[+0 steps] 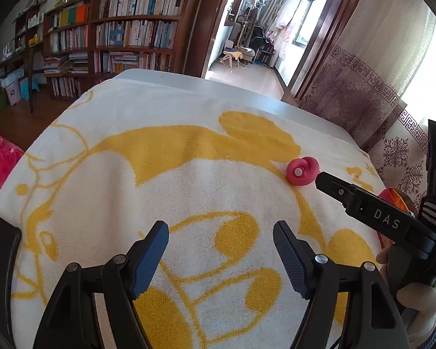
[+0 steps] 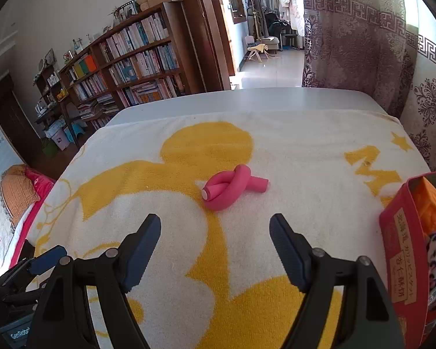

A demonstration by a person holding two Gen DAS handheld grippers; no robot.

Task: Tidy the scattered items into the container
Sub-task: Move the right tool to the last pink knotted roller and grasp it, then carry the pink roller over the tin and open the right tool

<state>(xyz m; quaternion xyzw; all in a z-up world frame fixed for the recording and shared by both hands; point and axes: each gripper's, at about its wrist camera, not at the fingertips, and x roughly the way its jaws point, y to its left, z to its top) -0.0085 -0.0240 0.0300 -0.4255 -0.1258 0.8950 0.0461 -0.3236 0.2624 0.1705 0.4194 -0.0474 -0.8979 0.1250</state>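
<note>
One knotted pink foam roller (image 2: 235, 187) lies alone on the yellow-and-white towel (image 2: 305, 151) over the desk, at twelve o'clock from the right gripper (image 2: 215, 250), jaws wide and empty. The red rectangular tin container (image 2: 398, 258) at three o'clock already holds fabric items. The left gripper (image 1: 221, 257) gapes empty too.

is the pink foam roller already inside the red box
No, the pink foam roller lies knotted on the towel, apart from the red box.

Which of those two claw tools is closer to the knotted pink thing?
The right gripper: the pink foam curler lies just ahead of its open fingers. The left gripper, also open, sits farther away with only towel between its fingers.
</note>
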